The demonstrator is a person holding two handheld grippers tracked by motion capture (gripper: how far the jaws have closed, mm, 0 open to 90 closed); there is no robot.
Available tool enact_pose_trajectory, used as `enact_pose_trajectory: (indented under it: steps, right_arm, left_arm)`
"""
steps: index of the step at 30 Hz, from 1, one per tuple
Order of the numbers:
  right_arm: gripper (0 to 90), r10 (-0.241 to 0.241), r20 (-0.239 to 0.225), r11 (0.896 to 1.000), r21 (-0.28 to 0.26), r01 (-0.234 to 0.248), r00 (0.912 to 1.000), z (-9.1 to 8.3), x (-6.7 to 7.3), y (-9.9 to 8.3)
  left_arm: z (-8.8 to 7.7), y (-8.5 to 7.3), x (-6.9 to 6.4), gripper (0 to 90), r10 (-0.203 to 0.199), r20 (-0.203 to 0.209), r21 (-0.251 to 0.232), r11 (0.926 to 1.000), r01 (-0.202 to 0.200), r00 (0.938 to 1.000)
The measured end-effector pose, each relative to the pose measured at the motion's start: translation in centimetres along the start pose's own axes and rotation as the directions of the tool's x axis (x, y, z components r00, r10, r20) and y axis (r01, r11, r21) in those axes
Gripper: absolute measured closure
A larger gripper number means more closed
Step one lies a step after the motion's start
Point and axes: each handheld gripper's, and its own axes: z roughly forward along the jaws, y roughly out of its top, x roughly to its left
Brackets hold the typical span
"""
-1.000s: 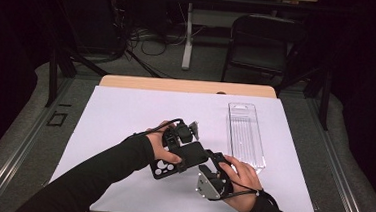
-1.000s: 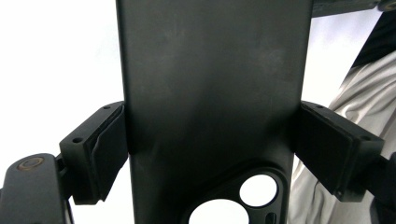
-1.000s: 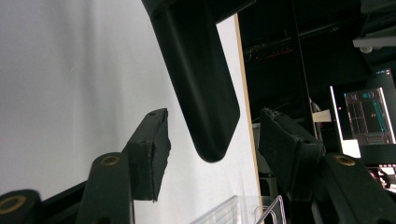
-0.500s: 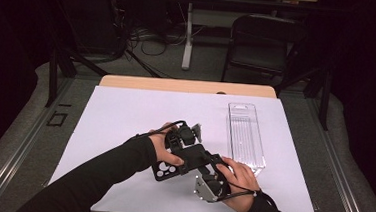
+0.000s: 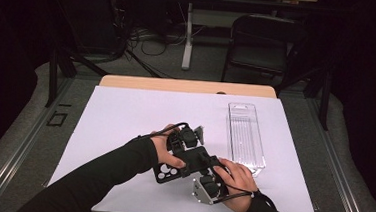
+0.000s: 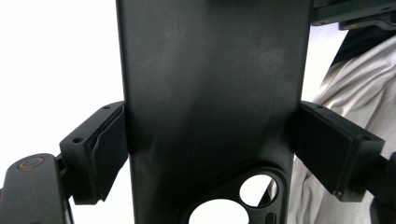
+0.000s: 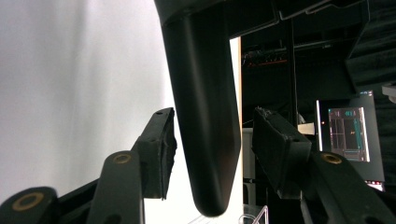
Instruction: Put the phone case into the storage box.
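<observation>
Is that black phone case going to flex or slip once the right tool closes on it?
Probably flexes: the black phone case looks like a thin shell with camera cutouts. It looks matte, so slipping seems unlikely. The left tool already clamps its sides.

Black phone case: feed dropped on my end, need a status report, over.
Left claw shut on black phone case. Right claw closing around its edge, pads not yet pressing. Clear plastic tray apart at right, nothing in the way.
</observation>
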Motion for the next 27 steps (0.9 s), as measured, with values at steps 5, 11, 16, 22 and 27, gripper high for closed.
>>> enact_pose_trajectory:
  steps: [5,11,16,22,27]
  right_arm:
    - [50.6,-0.033,0.006,0.999,0.009,0.033,0.9994,0.06,0.10,0.01]
    - [53.0,-0.063,0.015,0.998,0.006,0.063,0.9979,0.21,0.30,0.06]
    - [54.7,-0.092,0.028,0.996,0.014,0.092,0.9954,0.32,0.43,0.14]
    - [56.5,-0.104,0.029,0.994,0.017,0.103,0.9942,0.44,0.46,0.19]
    - [58.2,-0.118,0.027,0.993,0.022,0.117,0.9927,0.51,0.47,0.23]
  left_arm:
    - [0.03,0.08,-0.22,14.2,0.007,0.008,0.005,1.0000,-0.007,0.9999]
    - [0.05,0.07,-0.41,14.2,0.007,0.013,0.003,1.0000,-0.007,0.9999]
    - [0.02,0.12,-0.39,14.2,0.006,0.022,0.006,1.0000,-0.006,0.9997]
    - [0.10,0.17,-0.32,14.2,-0.001,0.036,0.005,1.0000,0.001,0.9994]
    - [0.19,0.22,-0.12,14.2,-0.007,0.045,0.020,0.9998,0.006,0.9990]
